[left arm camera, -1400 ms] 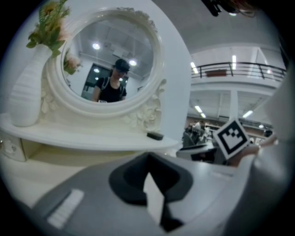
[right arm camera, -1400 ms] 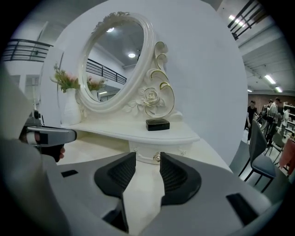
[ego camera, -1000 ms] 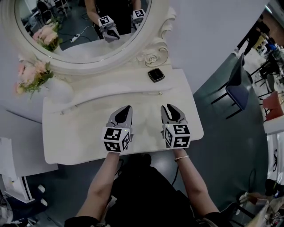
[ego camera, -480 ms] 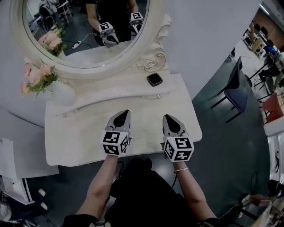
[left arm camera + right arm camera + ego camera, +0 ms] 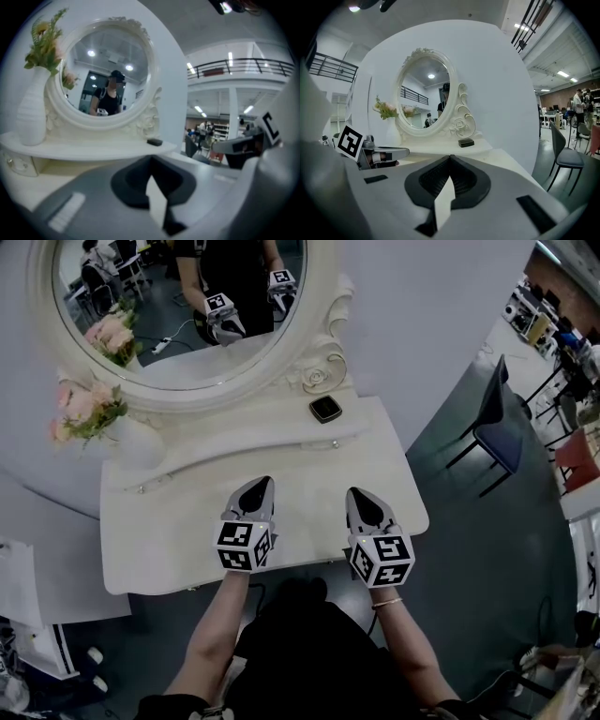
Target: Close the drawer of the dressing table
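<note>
Both grippers hover side by side over the near half of the pale surface [image 5: 309, 474], touching nothing. The left gripper [image 5: 263, 484] has its jaws pressed together and empty. The right gripper [image 5: 360, 493] has just been closing its jaws with nothing between them, and they now meet as well. The drawer [image 5: 192, 474] seems to be the shallow band with small knobs under the raised shelf at the far side, well apart from both tips. It looks tucked beneath the shelf edge, but I cannot tell whether it is fully home. This reads as either the approach to the push or the pause after it. If the front still stands proud, the next move calls for bringing the shut tips level against it and pressing evenly toward the far side, keeping clear of the vase [image 5: 131, 442] and the black box [image 5: 325, 409] above
</note>
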### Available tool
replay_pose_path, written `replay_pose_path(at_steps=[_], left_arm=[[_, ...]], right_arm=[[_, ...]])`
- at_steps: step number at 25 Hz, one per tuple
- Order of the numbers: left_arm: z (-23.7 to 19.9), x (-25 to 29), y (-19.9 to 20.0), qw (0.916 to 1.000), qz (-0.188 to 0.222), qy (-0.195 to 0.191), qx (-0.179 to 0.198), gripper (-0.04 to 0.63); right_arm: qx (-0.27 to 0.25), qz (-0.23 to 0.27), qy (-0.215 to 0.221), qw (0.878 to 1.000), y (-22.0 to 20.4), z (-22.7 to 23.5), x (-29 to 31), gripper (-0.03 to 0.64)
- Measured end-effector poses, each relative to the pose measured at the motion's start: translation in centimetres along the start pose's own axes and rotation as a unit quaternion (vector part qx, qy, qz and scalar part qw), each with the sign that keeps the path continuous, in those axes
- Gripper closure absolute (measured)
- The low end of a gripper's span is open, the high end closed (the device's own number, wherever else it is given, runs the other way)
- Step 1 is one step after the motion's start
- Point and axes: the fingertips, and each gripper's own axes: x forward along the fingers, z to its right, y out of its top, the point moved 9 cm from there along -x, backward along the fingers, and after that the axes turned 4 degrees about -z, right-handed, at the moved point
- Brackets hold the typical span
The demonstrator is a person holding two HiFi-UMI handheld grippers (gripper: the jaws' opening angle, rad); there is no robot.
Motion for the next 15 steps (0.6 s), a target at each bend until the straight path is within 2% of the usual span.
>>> replay_pose_path(at_steps=[15], left_arm=[[0.07, -0.44, -0.21, 1.0, -0.001, -0.001, 0.003, 0.594]], right_arm=[[0.002, -0.015, 0.005, 1.0, -0.48, -0.96, 0.57, 0.612]])
